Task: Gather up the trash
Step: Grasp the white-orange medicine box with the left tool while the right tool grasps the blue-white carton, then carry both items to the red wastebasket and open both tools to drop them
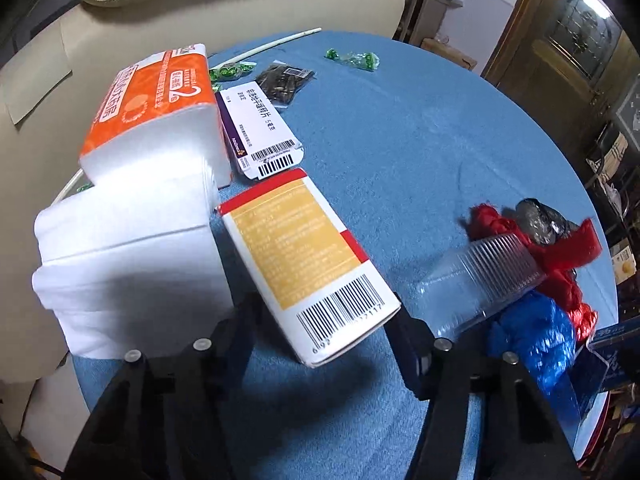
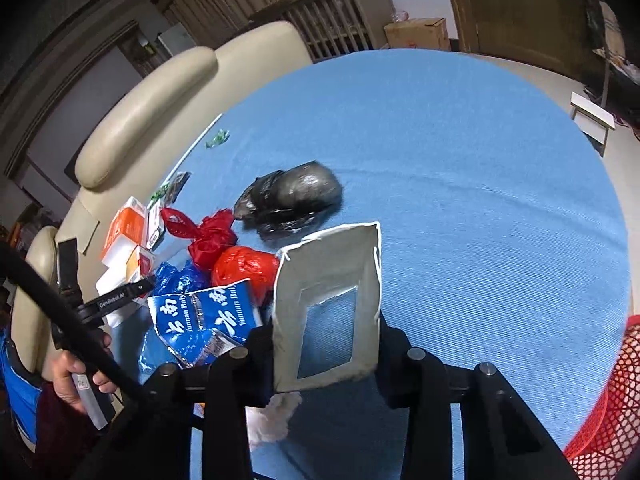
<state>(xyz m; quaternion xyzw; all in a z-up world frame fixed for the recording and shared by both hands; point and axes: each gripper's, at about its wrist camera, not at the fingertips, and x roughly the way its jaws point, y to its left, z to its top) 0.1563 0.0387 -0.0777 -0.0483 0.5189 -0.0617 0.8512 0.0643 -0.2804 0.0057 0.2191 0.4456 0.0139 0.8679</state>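
1. The step in hand looks like pick-up. Both grippers are down among litter on a round worktop covered in blue cloth, each dealing with one piece of trash.

2. The right gripper has its fingers nearly closed on a flat grey piece of cardboard with a rectangular window cut through it. The cardboard stands upright between the fingers, and they hold it clear of the cloth.

3. The left gripper has its fingers about half open. A white and yellow carton with a red band and a barcode lies tilted between them. Motion blur hides the contact, so the fingers may not yet be pressing its sides.

4. Just left of the left fingers sit stacked white tissue packs. Just right of them a clear ribbed plastic cup lies on its side against crumpled red and blue plastic bags.

5. Beyond the right fingers lies a knotted black bag. To their left lies a torn blue wrapper. At the far right edge is a red mesh basket, probably the bin.

6. Next move, as a judgement: carry the cardboard right to the basket and release it, while the left fingers finish closing on the carton's long sides before lifting it.
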